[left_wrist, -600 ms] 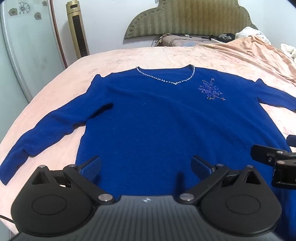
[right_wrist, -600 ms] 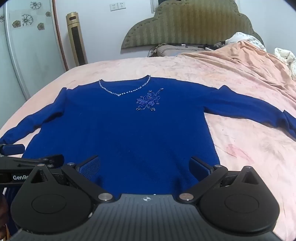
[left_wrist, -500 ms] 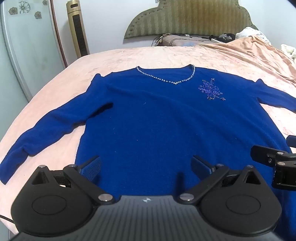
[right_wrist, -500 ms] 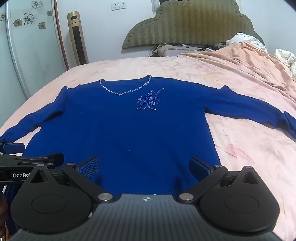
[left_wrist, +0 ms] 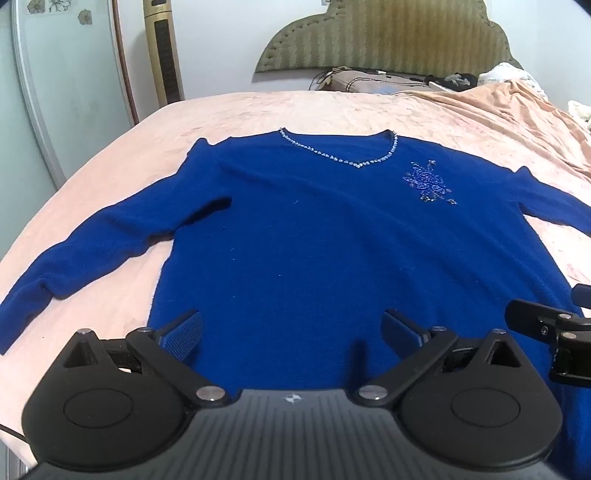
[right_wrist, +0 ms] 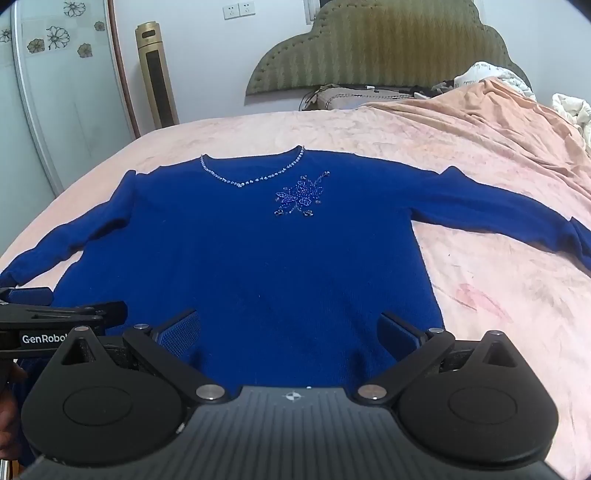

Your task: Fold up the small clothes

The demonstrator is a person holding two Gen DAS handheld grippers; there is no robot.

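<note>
Blue sweater lies flat on pink bed, headboard beyond.

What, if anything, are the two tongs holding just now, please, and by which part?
Nothing is held. The left tongs and right tongs both stand open above the sweater, which lies flat on the bed.

Pink-sheeted bed filling foreground. Olive padded headboard against white wall behind it. Left of headboard: gold tower fan, flower-decal wardrobe door. Wall sockets above-left of headboard.
</note>
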